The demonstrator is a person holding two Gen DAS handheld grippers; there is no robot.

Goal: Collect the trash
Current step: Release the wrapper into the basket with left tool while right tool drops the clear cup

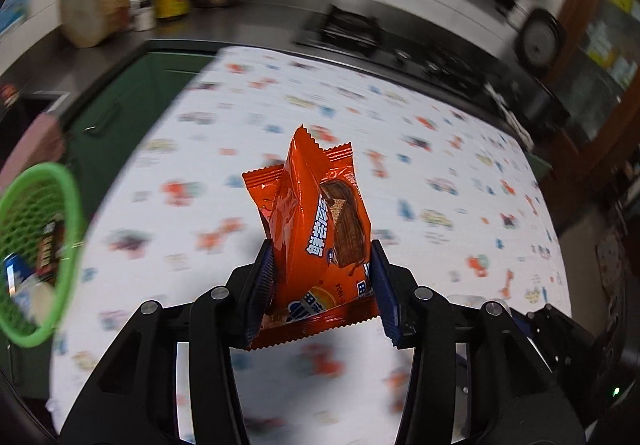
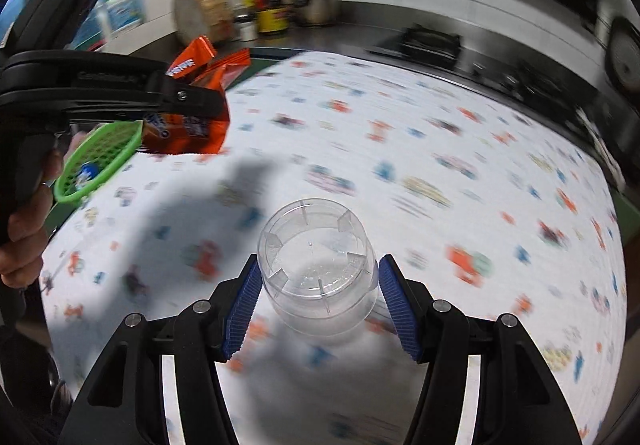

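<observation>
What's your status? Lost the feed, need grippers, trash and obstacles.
Left gripper shut on orange snack wrapper, off the table. Right gripper around clear plastic cup, contact unclear. Green basket at left, path open.

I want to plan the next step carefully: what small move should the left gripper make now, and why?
Probably carry it leftward until it is over the green basket, then open. The left gripper is shut on the orange snack wrapper, held above the patterned tablecloth, and the basket at the table's left edge already holds other trash.
</observation>
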